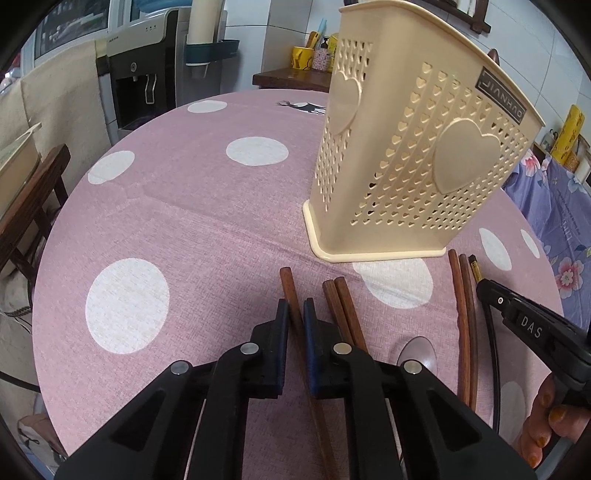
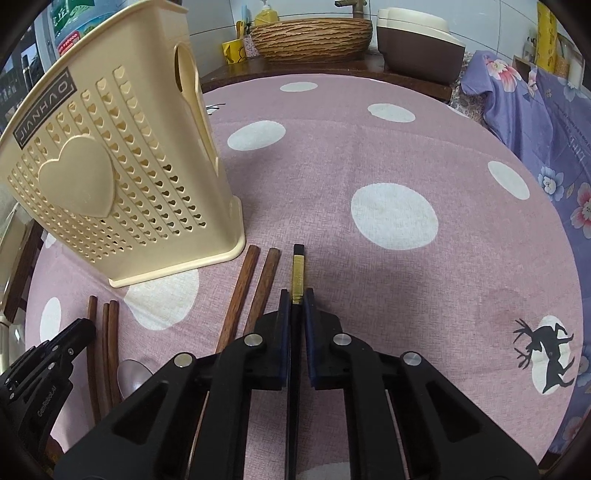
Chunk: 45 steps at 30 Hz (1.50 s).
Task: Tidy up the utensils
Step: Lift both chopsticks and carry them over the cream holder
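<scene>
A cream perforated utensil holder [image 1: 413, 155] with heart shapes stands on the pink dotted tablecloth; the right wrist view shows the utensil holder [image 2: 110, 177] at the left. My left gripper [image 1: 295, 308] is shut on a brown wooden chopstick [image 1: 288, 284] that lies in front of the holder. Two more brown chopsticks [image 1: 341, 299] lie just right of it. My right gripper [image 2: 295, 295] is shut on a black chopstick with a gold band [image 2: 298, 271]. A pair of brown chopsticks [image 2: 255, 280] lies to its left. A metal spoon [image 2: 131, 373] rests near the front edge.
The round table [image 2: 369, 147] has a purple floral cloth [image 2: 535, 118] past its right edge. A wooden bowl [image 2: 314, 33], a yellow mug [image 2: 232, 51] and a cooker stand on a counter behind. A water dispenser [image 1: 147, 74] and a chair [image 1: 33, 192] are at the left.
</scene>
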Motion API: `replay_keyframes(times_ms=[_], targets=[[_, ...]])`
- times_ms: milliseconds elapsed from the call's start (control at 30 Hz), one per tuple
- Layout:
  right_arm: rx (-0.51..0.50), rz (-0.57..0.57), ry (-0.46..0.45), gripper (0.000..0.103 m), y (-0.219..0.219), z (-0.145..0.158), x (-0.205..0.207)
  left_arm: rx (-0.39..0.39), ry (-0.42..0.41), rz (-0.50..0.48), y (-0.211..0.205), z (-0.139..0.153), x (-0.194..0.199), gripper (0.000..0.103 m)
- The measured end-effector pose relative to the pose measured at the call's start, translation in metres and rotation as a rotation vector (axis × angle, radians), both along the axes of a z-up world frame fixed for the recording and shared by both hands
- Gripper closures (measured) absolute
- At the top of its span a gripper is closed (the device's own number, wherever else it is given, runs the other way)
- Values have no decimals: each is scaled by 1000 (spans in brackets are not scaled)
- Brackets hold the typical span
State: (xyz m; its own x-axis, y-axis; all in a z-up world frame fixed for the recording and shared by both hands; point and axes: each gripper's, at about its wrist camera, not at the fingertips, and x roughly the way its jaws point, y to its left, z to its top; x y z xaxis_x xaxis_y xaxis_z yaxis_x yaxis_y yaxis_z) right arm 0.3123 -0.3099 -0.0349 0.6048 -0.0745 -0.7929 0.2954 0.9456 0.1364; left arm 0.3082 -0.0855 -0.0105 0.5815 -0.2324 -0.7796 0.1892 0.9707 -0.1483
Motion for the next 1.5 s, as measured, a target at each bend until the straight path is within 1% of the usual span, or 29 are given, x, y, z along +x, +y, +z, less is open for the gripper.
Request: replay_keyframes(times_ms=[233,367,500,733,967,1133,1267,1500], targets=[[-14,-6,-61,95,-1,11,-8,-28,-19,22,8,4,4,95],[-12,-8,-106,95,-7,26,-15,-44,-61,45,16,17,9,95],[-12,-3,-160,95,-11,45,-26,-68,-118,59,25,37,6,95],[-11,45,-279,95,-12,90,-53,-105,-243,62,35,81,-9,95],[-32,93,-361,95,-13,130,-77,-129,-333,51,40,116,-18,95],[-40,115,-414,95,-16,153,-92,-136,-400,42,44,139,-29,95],[-28,123,-424,95,-18,158,-95,-123,-439,42,42,148,-34,95],[-9,139,-423,95,-19,159,-96,-119,-446,41,41,149,-33,95]])
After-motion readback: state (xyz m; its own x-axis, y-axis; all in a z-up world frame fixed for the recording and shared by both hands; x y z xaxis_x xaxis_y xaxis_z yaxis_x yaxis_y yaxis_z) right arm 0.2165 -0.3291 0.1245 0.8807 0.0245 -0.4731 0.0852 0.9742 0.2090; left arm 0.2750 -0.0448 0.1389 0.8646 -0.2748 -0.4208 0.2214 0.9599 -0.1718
